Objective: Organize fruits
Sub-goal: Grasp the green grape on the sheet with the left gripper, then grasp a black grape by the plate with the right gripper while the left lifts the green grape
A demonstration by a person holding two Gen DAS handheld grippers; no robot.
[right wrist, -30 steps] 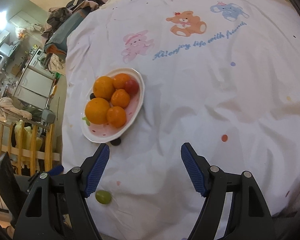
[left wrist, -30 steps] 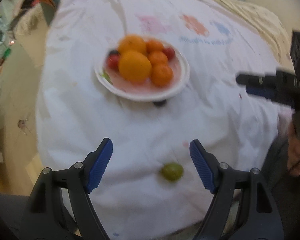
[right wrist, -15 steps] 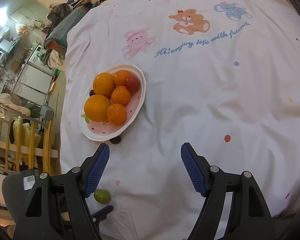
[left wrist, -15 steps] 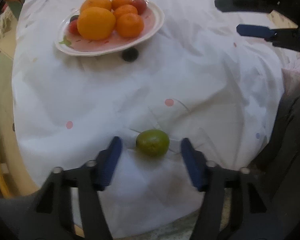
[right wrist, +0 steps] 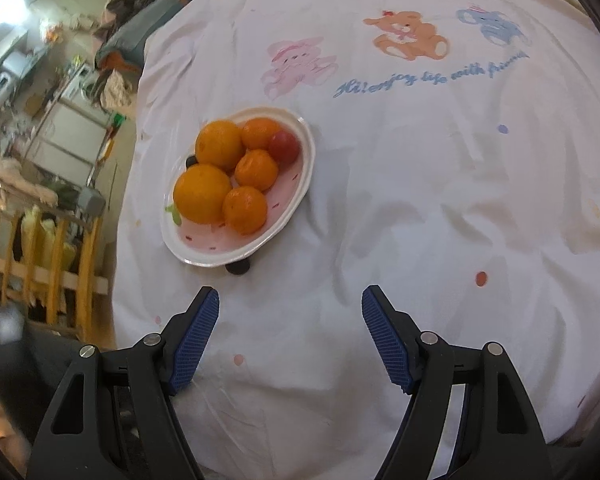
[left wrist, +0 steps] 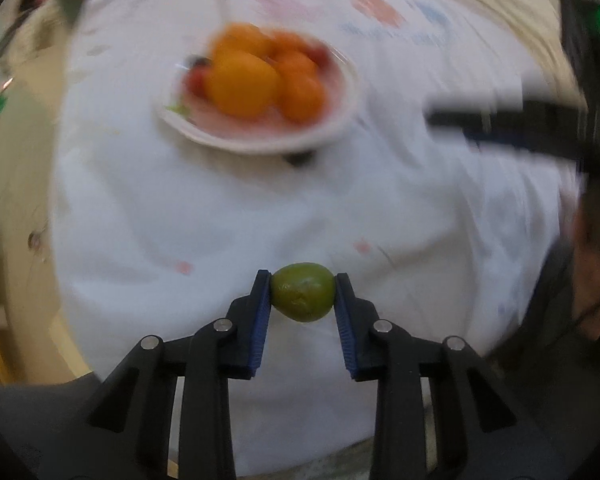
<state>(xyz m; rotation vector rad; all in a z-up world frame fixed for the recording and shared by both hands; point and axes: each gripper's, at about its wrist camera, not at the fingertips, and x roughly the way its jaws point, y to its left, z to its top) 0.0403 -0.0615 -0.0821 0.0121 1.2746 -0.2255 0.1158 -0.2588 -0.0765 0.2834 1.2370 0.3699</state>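
Fingers of the left gripper were seen closing onto the green fruit at lower centre of the left view, both blue pads touching its sides. Small, smooth and round, it was judged light but slippery — best gripped across its widest part, gently. The right gripper was held with fingers apart, empty. Above, the plate was crowded with oranges and a red fruit; a dark fruit lay against its near rim, on the white cloth.
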